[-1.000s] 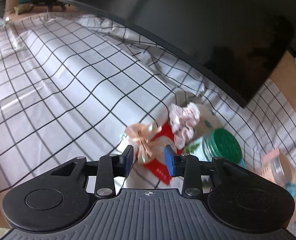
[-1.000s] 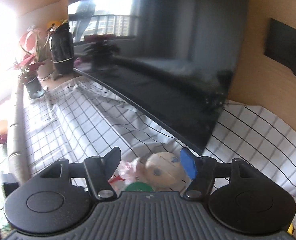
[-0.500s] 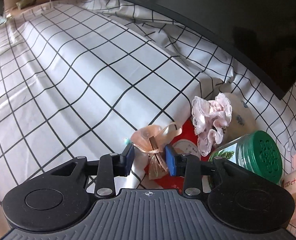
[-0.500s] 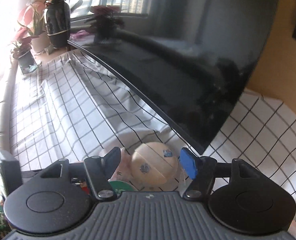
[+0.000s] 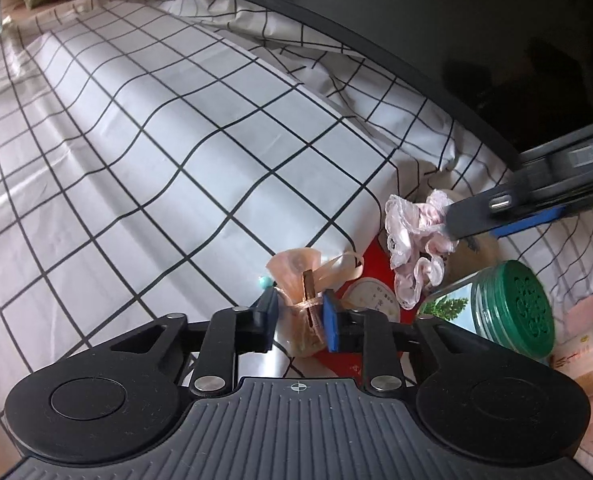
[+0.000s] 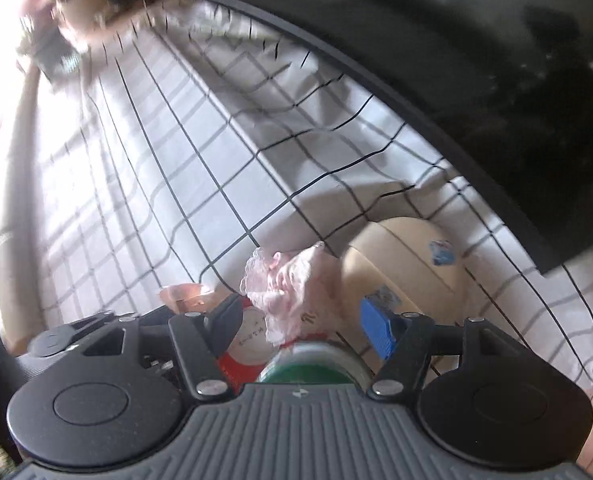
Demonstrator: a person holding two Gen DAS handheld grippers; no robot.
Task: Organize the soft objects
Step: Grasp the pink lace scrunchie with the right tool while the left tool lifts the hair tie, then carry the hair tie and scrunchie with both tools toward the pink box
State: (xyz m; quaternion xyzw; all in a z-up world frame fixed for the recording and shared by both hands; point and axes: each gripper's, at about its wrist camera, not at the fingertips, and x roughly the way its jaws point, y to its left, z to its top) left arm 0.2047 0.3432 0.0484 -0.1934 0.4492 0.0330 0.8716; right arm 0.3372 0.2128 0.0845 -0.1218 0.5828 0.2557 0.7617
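A small peach organza pouch (image 5: pixel 302 304) tied with ribbon lies on the checked cloth. My left gripper (image 5: pixel 299 316) has closed around its tied neck, both pads touching it. A pink lace scrunchie (image 5: pixel 414 248) lies beyond it, against a beige ball (image 6: pixel 408 268). The scrunchie also shows in the right wrist view (image 6: pixel 286 284), between the fingers of my right gripper (image 6: pixel 300 322), which is open and low over it. The right gripper's finger shows in the left wrist view (image 5: pixel 496 210) at the scrunchie's far side.
A red packet (image 5: pixel 366 300) lies under the pouch. A green-lidded jar (image 5: pixel 512 308) lies on its side to the right, close under the right gripper (image 6: pixel 312 372). A large black curved screen (image 5: pixel 456 20) stands along the back. Pink boxes (image 5: pixel 588 344) sit far right.
My left gripper moved down and closed on the pouch's neck. My right gripper dropped down and left from over the ball toward the scrunchie, and now shows in the left view.
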